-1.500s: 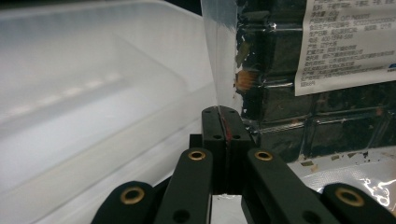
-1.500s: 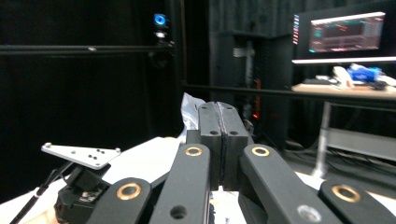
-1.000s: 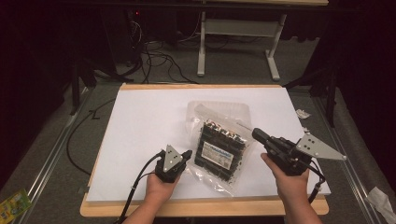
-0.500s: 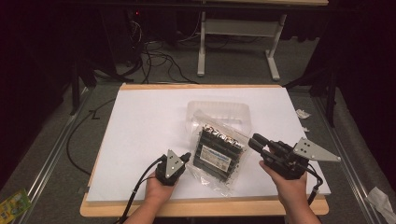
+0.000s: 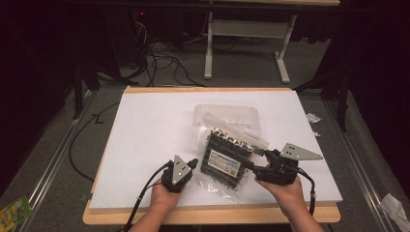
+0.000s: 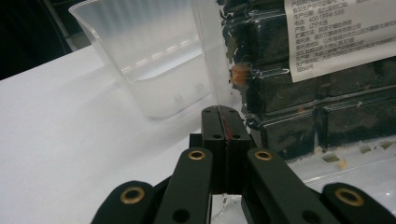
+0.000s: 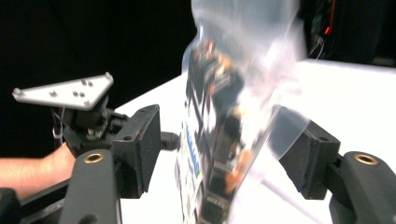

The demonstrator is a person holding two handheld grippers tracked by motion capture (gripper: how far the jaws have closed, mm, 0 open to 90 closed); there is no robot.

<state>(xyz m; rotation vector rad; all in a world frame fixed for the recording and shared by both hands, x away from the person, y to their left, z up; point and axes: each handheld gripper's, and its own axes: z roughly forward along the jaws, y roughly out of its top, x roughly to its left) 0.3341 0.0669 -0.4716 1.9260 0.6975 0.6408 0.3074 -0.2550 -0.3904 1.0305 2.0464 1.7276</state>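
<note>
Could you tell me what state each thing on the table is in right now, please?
Clear bag: tilted up off the white board, dark packs inside.
Plastic tub: empty, upright behind the bag.
Left tool: shut on the bag's clear edge.
Right tool: jaws just opened, standing apart either side of the bag, pads not pressing.

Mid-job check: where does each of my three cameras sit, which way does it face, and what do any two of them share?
High view: above the person's side, looking forward and down on the white table; both forearms and tongs enter from below.
Left gripper view: rides the left tongs, shut on the clear bag's edge, facing the clear plastic tub.
Right gripper view: rides the right tongs, just opening, the bag between its pads untouched; the left tongs and hand show beyond.
Shared: all three show the bag of dark blocks.
</note>
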